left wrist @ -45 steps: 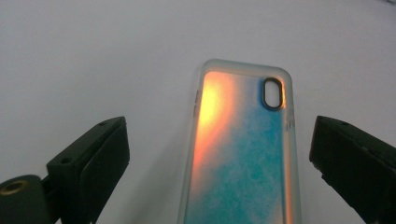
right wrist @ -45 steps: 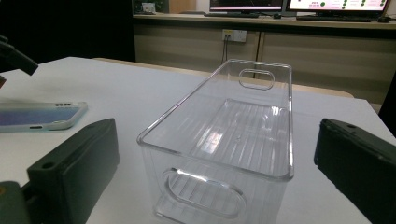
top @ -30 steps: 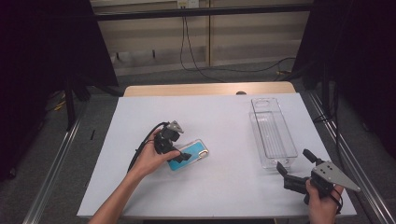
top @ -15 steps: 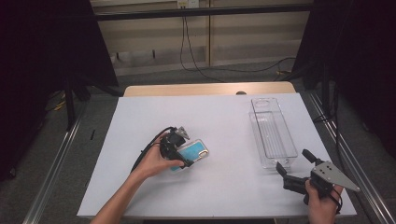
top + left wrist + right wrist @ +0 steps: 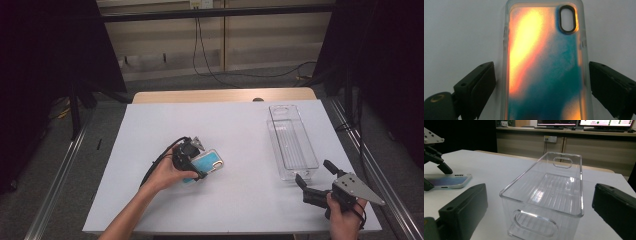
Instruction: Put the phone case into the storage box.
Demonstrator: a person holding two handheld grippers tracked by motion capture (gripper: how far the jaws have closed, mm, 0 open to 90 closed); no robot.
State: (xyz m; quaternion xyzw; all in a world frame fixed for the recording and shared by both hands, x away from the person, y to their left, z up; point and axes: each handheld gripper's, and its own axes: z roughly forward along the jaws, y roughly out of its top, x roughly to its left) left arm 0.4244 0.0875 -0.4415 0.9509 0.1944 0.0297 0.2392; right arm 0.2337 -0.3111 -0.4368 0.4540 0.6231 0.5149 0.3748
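One white table (image 5: 250,200) across the middle of the high view, long edge toward the person, with a bare wooden strip along its far side.

On its right half, a clear bin (image 5: 292,140) – long, narrow, upright, open at the top, long axis running near to far. Ribbed floor, and an oval handle cutout in each short end wall, as seen in the right gripper view.

Left of centre and well apart from the bin, a phone case (image 5: 207,165) lying flat on the table. Clear rim, teal back with an orange sheen, oval camera hole at the end away from the gripper.

Left gripper (image 5: 541,67) at the case, held low by the left hand (image 5: 167,175), with a black cable trailing back toward the forearm. Jaws just now closing, one on each long side of the case. A narrow strip of table visible between the left jaw and the rim, the right jaw just beside the rim – pads not seen pressing, so no grip.

Right gripper (image 5: 313,171) at the near right corner, in the right hand (image 5: 342,212), pointing at the near end of the bin. Jaws spread wide, about as wide as the bin, with no contact.
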